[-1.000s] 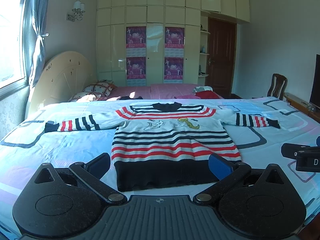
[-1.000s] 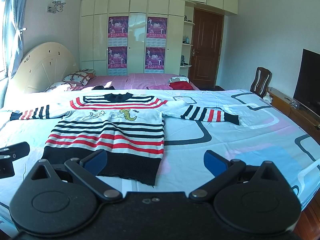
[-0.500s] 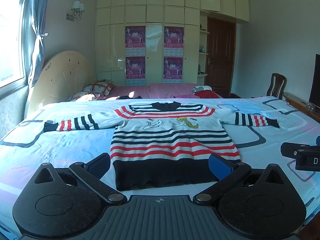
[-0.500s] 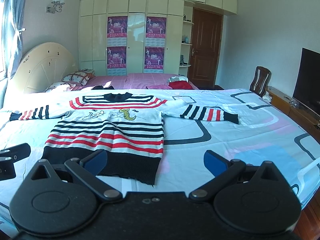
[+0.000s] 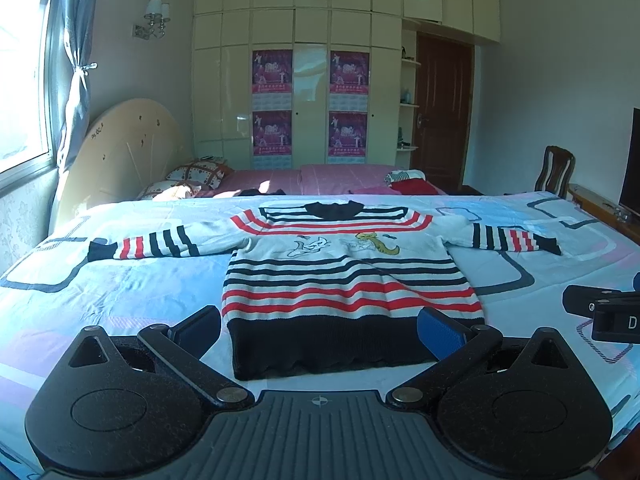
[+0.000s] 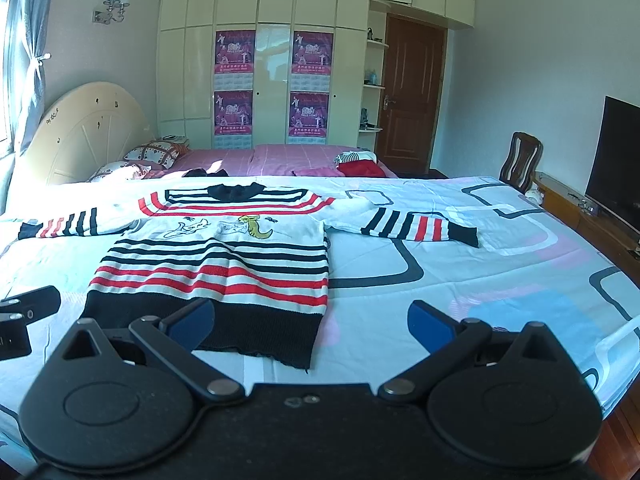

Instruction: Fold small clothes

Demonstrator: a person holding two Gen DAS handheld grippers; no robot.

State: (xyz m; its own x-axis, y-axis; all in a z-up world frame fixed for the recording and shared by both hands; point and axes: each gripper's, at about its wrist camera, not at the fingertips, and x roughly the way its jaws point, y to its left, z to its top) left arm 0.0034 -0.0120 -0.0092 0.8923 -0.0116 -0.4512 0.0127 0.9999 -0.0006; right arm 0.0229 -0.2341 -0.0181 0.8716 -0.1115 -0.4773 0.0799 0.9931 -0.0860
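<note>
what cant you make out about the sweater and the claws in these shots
- Striped knit sweater: hem corner, right wrist view, hidden behind right claw finger.
- Cartoon print: too small, both views.
- Left claw: cut off by frame edge in right wrist view.

The striped sweater (image 5: 344,280) lies flat on the bed (image 5: 120,292), sleeves spread. Its dark hem sits between the left gripper (image 5: 320,328)'s wide-apart jaws.

A white letter "D" shows on the right tongs (image 5: 612,316) at the left view's edge. The posters (image 6: 235,53) carry print too small to read.
</note>
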